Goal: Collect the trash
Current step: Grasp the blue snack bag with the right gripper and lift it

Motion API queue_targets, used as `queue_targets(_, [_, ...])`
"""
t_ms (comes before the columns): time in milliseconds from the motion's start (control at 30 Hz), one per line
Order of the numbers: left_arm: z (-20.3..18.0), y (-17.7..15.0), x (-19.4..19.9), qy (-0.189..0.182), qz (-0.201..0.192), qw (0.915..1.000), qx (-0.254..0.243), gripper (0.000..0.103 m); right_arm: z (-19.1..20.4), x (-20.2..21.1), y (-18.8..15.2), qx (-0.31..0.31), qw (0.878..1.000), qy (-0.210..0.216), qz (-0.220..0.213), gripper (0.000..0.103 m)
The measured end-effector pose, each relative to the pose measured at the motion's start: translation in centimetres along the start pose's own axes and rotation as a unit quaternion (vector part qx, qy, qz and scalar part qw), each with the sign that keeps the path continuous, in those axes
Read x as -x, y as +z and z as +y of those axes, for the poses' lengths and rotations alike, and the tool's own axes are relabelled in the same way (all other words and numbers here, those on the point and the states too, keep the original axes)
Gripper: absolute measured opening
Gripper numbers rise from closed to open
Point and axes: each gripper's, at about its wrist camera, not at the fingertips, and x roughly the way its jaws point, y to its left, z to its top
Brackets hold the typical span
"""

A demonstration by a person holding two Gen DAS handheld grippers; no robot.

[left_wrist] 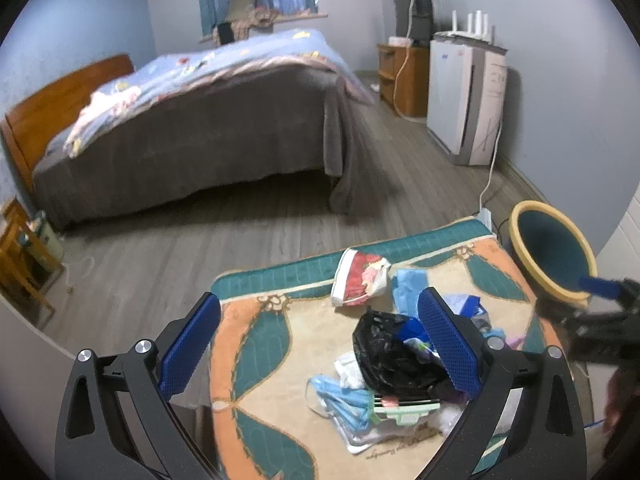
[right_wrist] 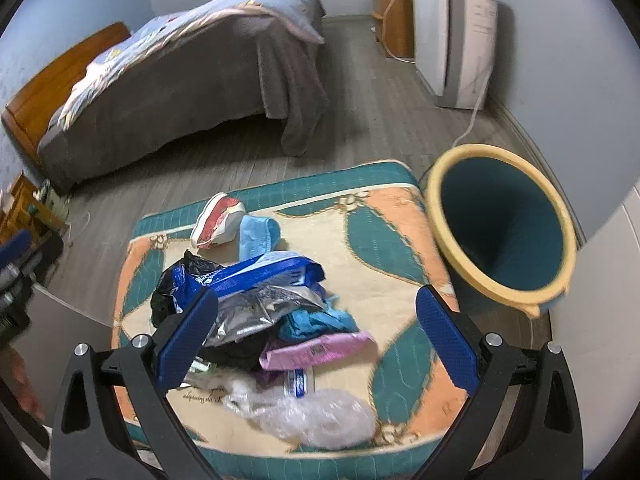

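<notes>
A heap of trash lies on a patterned mat [left_wrist: 280, 344] [right_wrist: 384, 232]: a black plastic bag [left_wrist: 392, 356] [right_wrist: 176, 280], a blue and silver foil wrapper [right_wrist: 260, 280], a pink packet [right_wrist: 316, 350], a clear plastic bag [right_wrist: 316, 416], blue face masks [left_wrist: 344, 400], a red and white wrapper [left_wrist: 360, 276] [right_wrist: 218, 220] and a light blue cloth [right_wrist: 256, 232]. A teal bin with a yellow rim [left_wrist: 554, 252] [right_wrist: 502, 224] stands at the mat's right edge. My left gripper [left_wrist: 320, 344] is open above the heap. My right gripper [right_wrist: 316, 340] is open over the heap, empty.
A bed with a grey cover [left_wrist: 192, 120] stands across the wooden floor. A white appliance [left_wrist: 464, 96] with a cable stands by the right wall, beside a wooden cabinet [left_wrist: 400, 76]. A small wooden stand [left_wrist: 20, 256] is at the left.
</notes>
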Motion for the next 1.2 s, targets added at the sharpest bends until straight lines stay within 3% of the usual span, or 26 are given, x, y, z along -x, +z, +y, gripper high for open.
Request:
queue_targets(133, [1.6, 0.2, -1.5, -0.022, 0.002, 0.9993, 0.03, 0.098, 0.9, -3.1, 0.7, 0.0, 1.0, -0.003, 0.026, 0.097])
queue_targets(333, [2.1, 0.6, -3.1, -0.011, -0.007, 0.9999, -0.005, 0.098, 1.3, -7.0, 1.9, -0.068, 0.994, 0.042, 0.07, 0.097])
queue_targets(500, [3.1, 0.6, -4.0, -0.023, 0.007, 0.9996, 0.013, 0.098, 4.1, -9.5, 1.8, -0.049, 0.992, 0.033, 0.108, 0.091])
queue_targets(600, [4.1, 0.6, -4.3, -0.03, 0.012, 0.999, 0.031, 0.098, 4.4, -11.0, 1.4, -0.059, 0.99, 0.022, 0.129, 0.075])
queue_targets(667, [4.5, 0.5, -4.4, -0.037, 0.017, 0.9983, 0.042, 0.098, 4.2, -11.4, 1.2, -0.069, 0.989, 0.025, 0.131, 0.05])
queue_targets(733, [4.9, 0.4, -4.6, -0.039, 0.023, 0.9978, 0.048, 0.098, 3.8, -11.3, 1.1, -0.079, 0.988, 0.026, 0.13, 0.036])
queue_targets(833, [4.9, 0.1, -4.9, -0.043, 0.03, 0.9972, 0.054, 0.098, 3.0, -10.7, 1.2, -0.095, 0.988, 0.028, 0.121, 0.02])
queue_targets(967, [4.0, -0.4, -5.6, -0.055, 0.045, 0.9962, 0.05, 0.098, 2.3, -8.9, 1.8, -0.099, 0.99, 0.024, 0.093, 0.016])
queue_targets(1200, [-0.4, -2.2, -7.5, -0.071, 0.08, 0.9941, -0.019, 0.098, 1.3, -3.7, 4.0, -0.055, 0.996, 0.024, 0.059, 0.016])
